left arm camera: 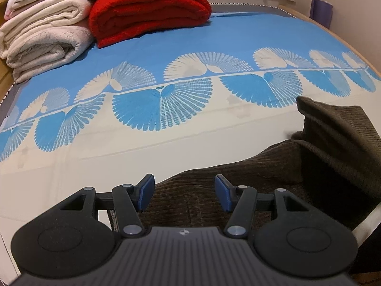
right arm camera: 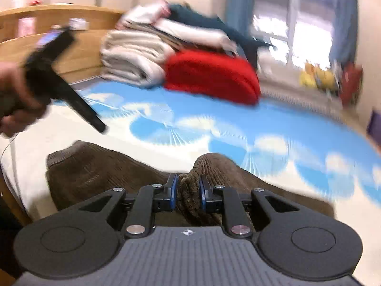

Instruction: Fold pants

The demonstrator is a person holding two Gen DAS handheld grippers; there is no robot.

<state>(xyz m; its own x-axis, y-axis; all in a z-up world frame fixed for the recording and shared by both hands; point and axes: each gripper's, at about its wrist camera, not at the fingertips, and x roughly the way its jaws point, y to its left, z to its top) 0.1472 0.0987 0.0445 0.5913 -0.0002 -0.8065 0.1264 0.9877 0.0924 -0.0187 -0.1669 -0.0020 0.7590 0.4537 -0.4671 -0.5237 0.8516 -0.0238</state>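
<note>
My right tongs (right arm camera: pixel 188 188) pinch a bunched fold of the brown corduroy pants (right arm camera: pixel 107 169), which lie on the blue and white bedspread (right arm camera: pixel 273 124) near its edge. My left tongs (left arm camera: pixel 184 191) hang spread wide just above the pants (left arm camera: pixel 273 166), gripping nothing. A red blanket (left arm camera: pixel 147 9) sits well beyond

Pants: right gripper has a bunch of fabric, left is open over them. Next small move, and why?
Probably lower the left gripper and shut it on the brown corduroy pants under it. Its jaws stand open with nothing between them, while the right gripper is already shut on a raised bunch of fabric. A second grip should let both lift the fold evenly.
</note>
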